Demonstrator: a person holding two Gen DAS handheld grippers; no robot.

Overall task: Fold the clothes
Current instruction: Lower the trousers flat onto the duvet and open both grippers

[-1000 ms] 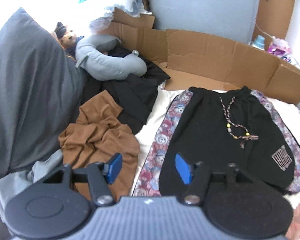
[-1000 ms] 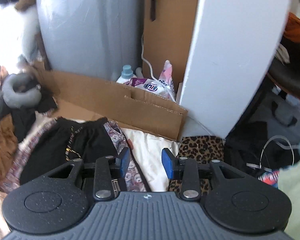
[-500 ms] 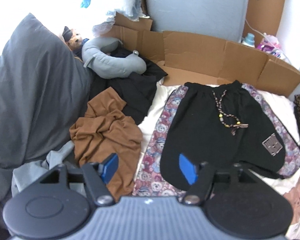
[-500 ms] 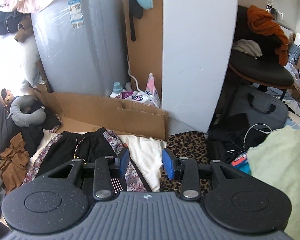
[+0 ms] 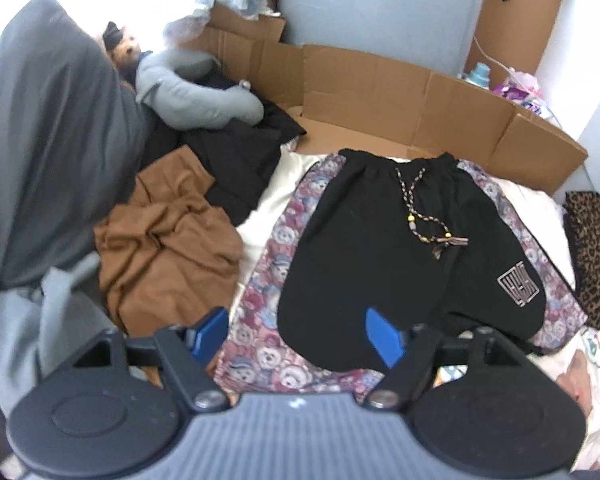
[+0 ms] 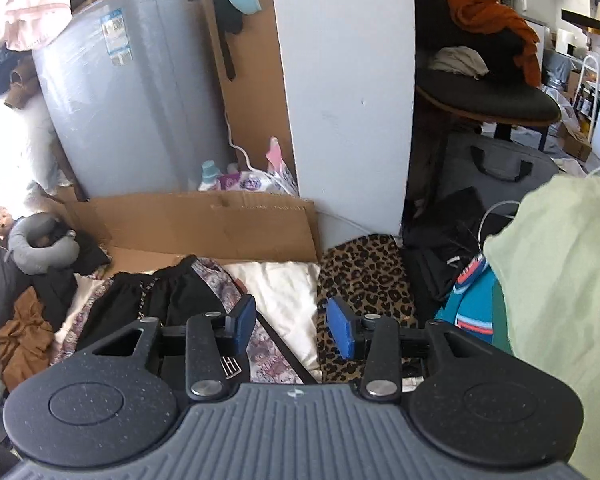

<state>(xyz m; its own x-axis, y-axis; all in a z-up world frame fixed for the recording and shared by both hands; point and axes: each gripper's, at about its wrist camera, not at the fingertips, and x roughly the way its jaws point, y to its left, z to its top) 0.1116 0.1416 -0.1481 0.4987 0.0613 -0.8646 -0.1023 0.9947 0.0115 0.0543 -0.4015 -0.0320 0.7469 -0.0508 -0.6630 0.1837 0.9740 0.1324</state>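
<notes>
Black shorts [image 5: 380,248] with a beaded drawstring lie flat on a bear-print cloth [image 5: 260,320] on the bed. My left gripper [image 5: 296,328] hovers over the shorts' near left hem. Its jaws are opening and nothing is between the blue pads. In the right wrist view the shorts [image 6: 148,300] lie at lower left. My right gripper [image 6: 291,316] hangs above the cream sheet [image 6: 284,284] beside them, jaws opening a little and empty. A crumpled brown garment [image 5: 168,248] lies to the left of the shorts.
A grey pillow [image 5: 48,152] and a neck pillow [image 5: 196,92] fill the left side. Cardboard [image 5: 380,92] walls the far edge. A leopard-print cloth [image 6: 364,276] lies right of the sheet. A pale green garment [image 6: 560,300] hangs at the far right.
The left pads have spread wider, and its view has slid so the shorts sit more central. The right view has swung right, bringing the chair and the green garment into sight.
</notes>
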